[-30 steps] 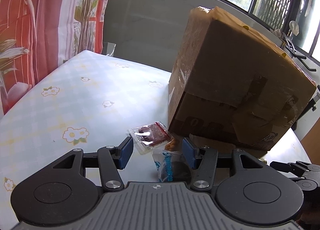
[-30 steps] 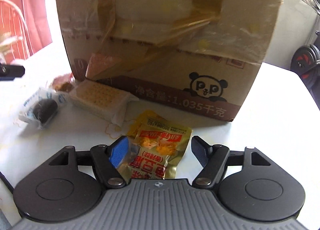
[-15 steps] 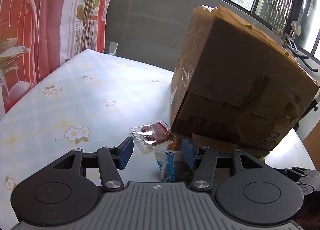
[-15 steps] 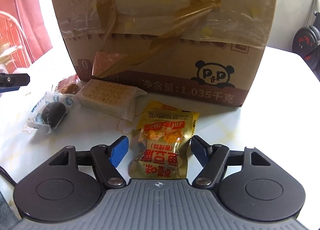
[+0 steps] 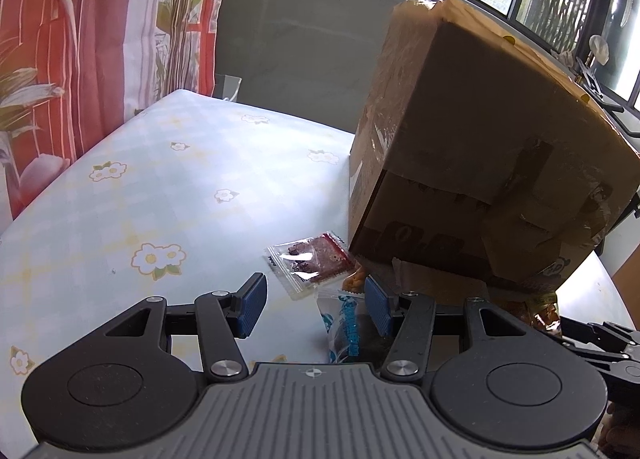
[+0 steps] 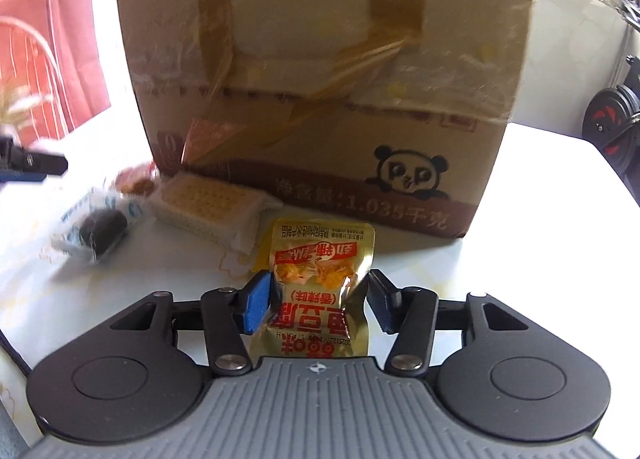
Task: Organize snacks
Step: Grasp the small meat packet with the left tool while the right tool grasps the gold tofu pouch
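Far left in the left wrist view hangs a red-and-white floral curtain [image 5: 100,39], w/ the bench [image 5: 168,187] below it under a pale checked cloth printed w/ small flowers. The left gripper [image 5: 314,303] hovers low over the bench, fingers [image 5: 253,304] spread wide, nothing clamped. A clear packet w/ dark red contents [image 5: 314,261] lies flat just ahead of it. A clear blue-printed packet [image 5: 344,325] holding a dark round snack sits near the gripper's right-hand pad (contact unclear from this angle). Behind that, something orange [image 5: 355,280] peeks out at the foot of the cardboard box [image 5: 480,139], which stands taped and wrapped in shiny film on the right half of the bench.

In the right wrist view the same blue-printed packet [image 6: 96,227] lies left, blurred. A wafer-like biscuit in a clear wrapper [image 6: 212,205] rests against the box [image 6: 328,79] base (panda logo at lower right). Centre front, the right gripper [image 6: 320,301] is closed in on a gold snack pouch [image 6: 320,291] w/ red lettering: the blue pad touches its left edge, and the foil crumples by the other pad. A second yellow pouch [image 6: 262,255] shows behind it. Black-and-red weight plates [image 6: 612,127] sit far right.
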The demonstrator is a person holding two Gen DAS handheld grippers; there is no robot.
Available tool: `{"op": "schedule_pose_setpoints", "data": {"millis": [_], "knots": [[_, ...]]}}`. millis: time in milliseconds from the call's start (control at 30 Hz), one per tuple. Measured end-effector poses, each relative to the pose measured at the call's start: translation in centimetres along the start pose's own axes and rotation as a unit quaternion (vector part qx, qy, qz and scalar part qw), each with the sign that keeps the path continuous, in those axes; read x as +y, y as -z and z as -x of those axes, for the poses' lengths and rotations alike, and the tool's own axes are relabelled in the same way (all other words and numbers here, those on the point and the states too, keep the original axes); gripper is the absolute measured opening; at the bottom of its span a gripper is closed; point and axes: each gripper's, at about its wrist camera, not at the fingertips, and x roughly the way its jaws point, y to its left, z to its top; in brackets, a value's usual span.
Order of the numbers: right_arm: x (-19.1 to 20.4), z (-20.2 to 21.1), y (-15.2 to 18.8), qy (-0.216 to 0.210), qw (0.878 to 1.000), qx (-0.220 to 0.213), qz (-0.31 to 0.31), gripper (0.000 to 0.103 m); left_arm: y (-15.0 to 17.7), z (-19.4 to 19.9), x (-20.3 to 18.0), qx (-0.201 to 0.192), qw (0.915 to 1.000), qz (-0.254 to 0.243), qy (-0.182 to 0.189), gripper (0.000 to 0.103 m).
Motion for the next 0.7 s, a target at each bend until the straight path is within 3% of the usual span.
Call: {"op": "schedule_pose_setpoints", "data": {"millis": [233, 367, 567, 700], "knots": [[-0.5, -0.6, 0.5, -0.01, 1.0, -0.01, -0.001, 0.054, -1.7, -2.1, 0.7, 0.001, 0.9999, -0.01, -0.014, 0.057], [-0.8, -0.8, 0.7, -0.012, 1.0, -0.004, -0.011, 0.054, -3.3, -4.7, 1.6, 0.01, 0.9999, -0.007, 0.005, 0.055], [-1.1, -0.9, 1.1, -0.012, 1.0, -0.003, -0.022, 0.054, -4.7, -9.6, 1.4, 0.039, 0.9979, -0.051, 0.006, 0.046], [-1.4, -0.7, 1.2, -0.015, 1.0, -0.003, -0.025, 0.054, -4.9, -11.3, 1.7, 0.057, 0.9968, -0.056, 0.01, 0.046]]}}
